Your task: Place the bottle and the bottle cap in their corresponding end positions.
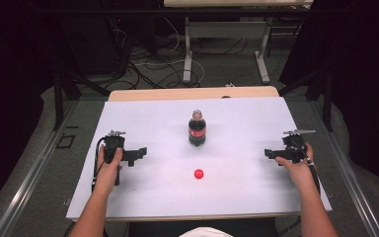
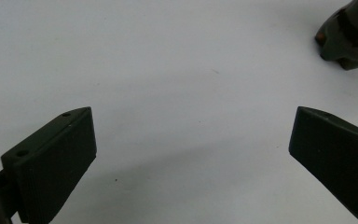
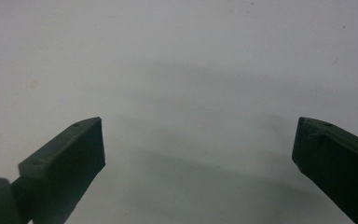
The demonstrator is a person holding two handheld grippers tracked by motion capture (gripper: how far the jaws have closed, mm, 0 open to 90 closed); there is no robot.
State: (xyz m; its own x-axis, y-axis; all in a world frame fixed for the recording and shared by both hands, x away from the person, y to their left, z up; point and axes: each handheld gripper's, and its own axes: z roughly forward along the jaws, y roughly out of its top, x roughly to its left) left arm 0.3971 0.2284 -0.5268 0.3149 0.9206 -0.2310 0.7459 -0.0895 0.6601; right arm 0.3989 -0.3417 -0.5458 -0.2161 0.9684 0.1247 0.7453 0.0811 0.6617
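Looks like a lab or test room: white table in the middle, tangled cables on the grey floor at the top, dark curtains at both sides.

No text, number or sign can be read anywhere. A red band of label is seen around the bottle standing upright on the desk, but whatever is printed on it is too small and blurred to be made out, so no brand can be told from lettering. In the left gripper view only the dark foot of the bottle is caught at the upper right corner, and no print is shown on it.
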